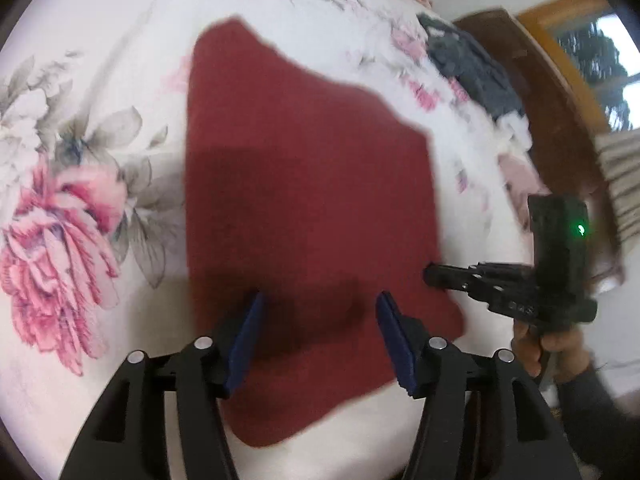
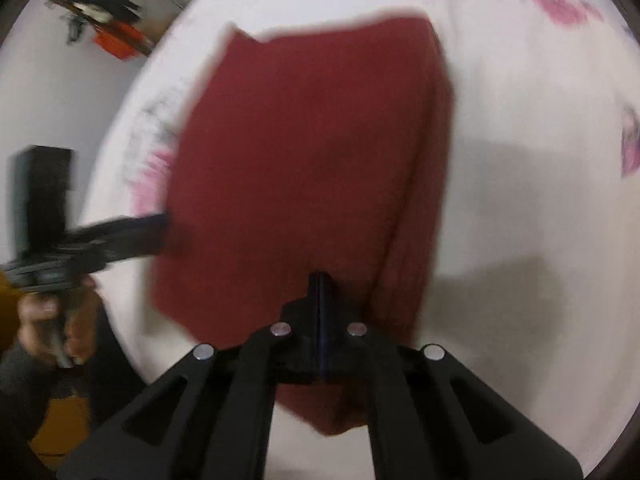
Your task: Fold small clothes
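A dark red cloth [image 1: 308, 200] lies spread on a white bedsheet [image 1: 100, 60] printed with pink flowers. My left gripper [image 1: 320, 316] hovers open over the cloth's near part, its blue pads [image 1: 248, 336] wide apart with nothing between them. My right gripper [image 2: 320, 280] is shut, fingers pressed together over the red cloth [image 2: 304, 160] near its edge. In the left wrist view the right gripper [image 1: 430, 274] reaches in from the right, its tip at the cloth's right edge. Blur hides whether any fabric is pinched.
A dark grey garment [image 1: 472, 68] and a pale pink one [image 1: 520, 184] lie at the bed's far right, beside a brown wooden headboard [image 1: 552, 112]. The left gripper [image 2: 160, 224] and the hand [image 2: 48, 320] holding it show at the cloth's left edge. A wall shelf [image 2: 104, 20] hangs beyond.
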